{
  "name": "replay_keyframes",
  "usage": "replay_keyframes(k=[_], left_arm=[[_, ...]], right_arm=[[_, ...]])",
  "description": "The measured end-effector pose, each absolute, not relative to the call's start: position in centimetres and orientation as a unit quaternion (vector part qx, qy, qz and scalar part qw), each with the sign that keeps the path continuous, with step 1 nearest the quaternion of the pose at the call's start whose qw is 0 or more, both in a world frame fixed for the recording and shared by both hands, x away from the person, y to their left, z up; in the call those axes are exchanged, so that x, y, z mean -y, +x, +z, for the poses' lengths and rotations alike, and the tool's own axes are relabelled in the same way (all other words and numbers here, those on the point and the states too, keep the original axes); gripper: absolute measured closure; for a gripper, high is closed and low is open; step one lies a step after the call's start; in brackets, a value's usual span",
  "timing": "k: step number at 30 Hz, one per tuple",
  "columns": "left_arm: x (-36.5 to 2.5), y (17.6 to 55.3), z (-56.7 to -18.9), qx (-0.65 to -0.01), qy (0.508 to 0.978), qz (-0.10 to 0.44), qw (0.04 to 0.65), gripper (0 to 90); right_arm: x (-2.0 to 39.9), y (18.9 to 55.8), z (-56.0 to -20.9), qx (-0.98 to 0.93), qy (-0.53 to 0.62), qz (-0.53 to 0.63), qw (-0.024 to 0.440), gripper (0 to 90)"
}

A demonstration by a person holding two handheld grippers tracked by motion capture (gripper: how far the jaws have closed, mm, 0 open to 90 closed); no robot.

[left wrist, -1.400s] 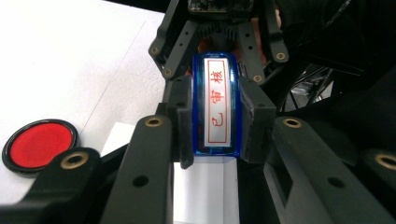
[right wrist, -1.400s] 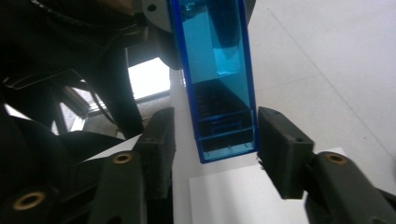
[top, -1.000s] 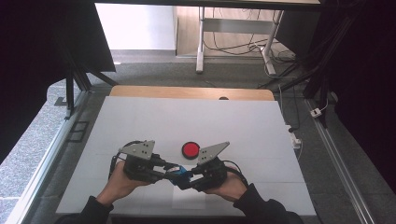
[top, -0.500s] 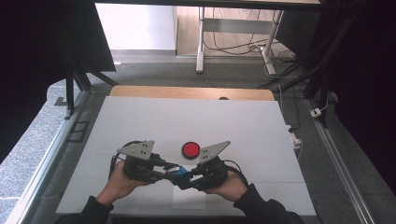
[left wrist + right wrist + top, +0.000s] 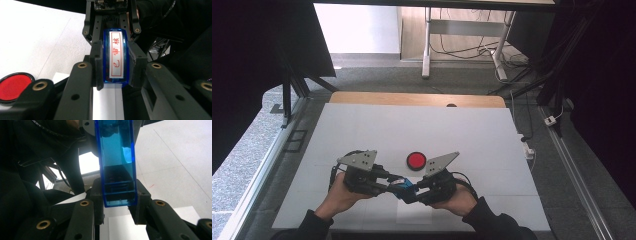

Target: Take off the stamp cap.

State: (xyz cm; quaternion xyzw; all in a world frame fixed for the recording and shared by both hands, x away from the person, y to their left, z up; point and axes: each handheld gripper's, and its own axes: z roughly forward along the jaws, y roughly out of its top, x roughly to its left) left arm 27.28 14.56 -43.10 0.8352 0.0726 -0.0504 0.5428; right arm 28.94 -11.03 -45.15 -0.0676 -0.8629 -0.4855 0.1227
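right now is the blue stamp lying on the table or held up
Held up: the blue stamp is clamped between the left hand-held gripper and right hand-held gripper.

Almost nothing differs between the earlier high views and this one. The left claw (image 5: 388,183) and the right claw (image 5: 414,189) sit where they did near the table's (image 5: 362,125) near edge, both clamped on the blue stamp (image 5: 402,185). The red pad (image 5: 416,160) lies unmoved beyond them.
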Motion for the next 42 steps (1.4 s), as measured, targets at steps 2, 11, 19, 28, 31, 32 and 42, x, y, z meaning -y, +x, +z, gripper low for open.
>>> replay_keyframes(k=[2, 11, 19, 28, 31, 32, 42], left_arm=[[-14.6, 27.2, -43.0, -0.073, 0.835, -0.044, 0.544, 70.5], [-15.1, 27.5, -42.9, -0.070, 0.826, -0.058, 0.557, 70.6], [-15.5, 27.5, -42.8, -0.079, 0.821, -0.056, 0.562, 70.5], [-15.5, 27.3, -42.8, -0.106, 0.829, -0.042, 0.548, 70.4], [-15.5, 27.2, -42.8, -0.112, 0.829, -0.039, 0.547, 70.4], [-15.7, 27.2, -42.9, -0.115, 0.829, -0.036, 0.546, 70.4], [-16.2, 27.2, -43.0, -0.138, 0.830, -0.020, 0.540, 70.2]], right_arm=[[11.0, 29.0, -45.2, 0.862, -0.073, -0.486, 0.127, 68.8], [11.0, 28.8, -44.9, 0.870, -0.056, -0.475, 0.121, 69.4], [11.0, 28.6, -44.9, 0.874, -0.058, -0.471, 0.106, 69.3], [11.7, 28.2, -44.7, 0.883, -0.059, -0.464, 0.042, 69.1], [12.1, 28.2, -44.7, 0.886, -0.068, -0.459, 0.028, 69.1], [12.2, 28.1, -44.7, 0.887, -0.073, -0.456, 0.024, 69.1], [13.7, 28.5, -44.8, 0.883, -0.106, -0.458, 0.006, 69.0]])
